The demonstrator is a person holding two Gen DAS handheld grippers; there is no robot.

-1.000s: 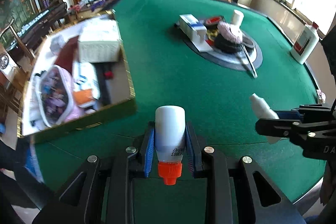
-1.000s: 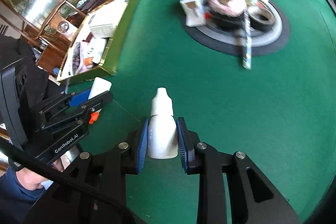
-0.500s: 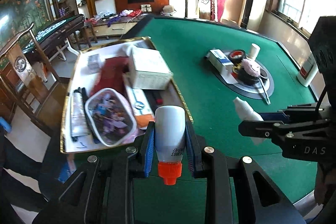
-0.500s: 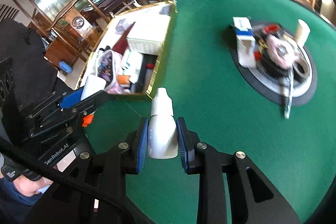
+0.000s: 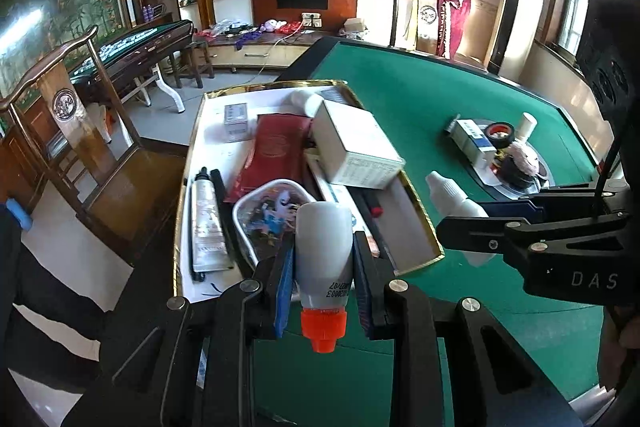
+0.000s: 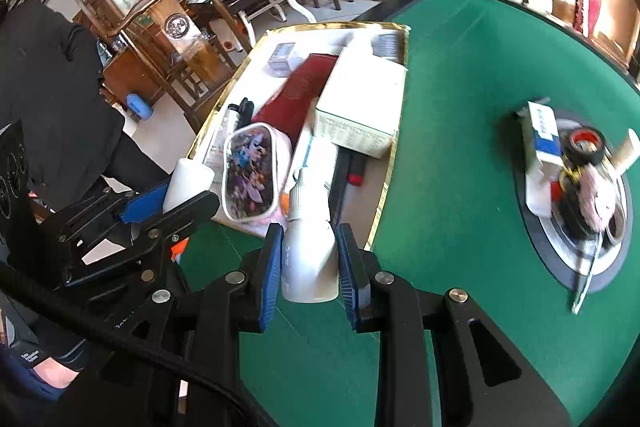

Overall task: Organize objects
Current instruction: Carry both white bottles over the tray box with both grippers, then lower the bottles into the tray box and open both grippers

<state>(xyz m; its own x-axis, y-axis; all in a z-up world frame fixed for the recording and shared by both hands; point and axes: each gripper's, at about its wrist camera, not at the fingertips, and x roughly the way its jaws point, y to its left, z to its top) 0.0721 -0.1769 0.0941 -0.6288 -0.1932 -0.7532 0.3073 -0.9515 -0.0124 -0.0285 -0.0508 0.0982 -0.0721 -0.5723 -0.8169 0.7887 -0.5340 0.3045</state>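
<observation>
Plastic and light, both small bottles look smooth and slightly squashy: the left gripper (image 5: 323, 285) pinches the orange-capped bottle (image 5: 324, 259) mid-body, the right gripper (image 6: 308, 259) the white dropper bottle (image 6: 308, 251), both above the tray's (image 5: 416, 203) near edge

The right gripper (image 6: 308, 259) is clamping a white dropper bottle (image 6: 307, 247), nozzle pointing to twelve o'clock, over the gold-rimmed tray (image 6: 390, 163). At nine o'clock, the left gripper (image 6: 176, 199) is gripping a white orange-capped bottle (image 6: 188, 183).
</observation>
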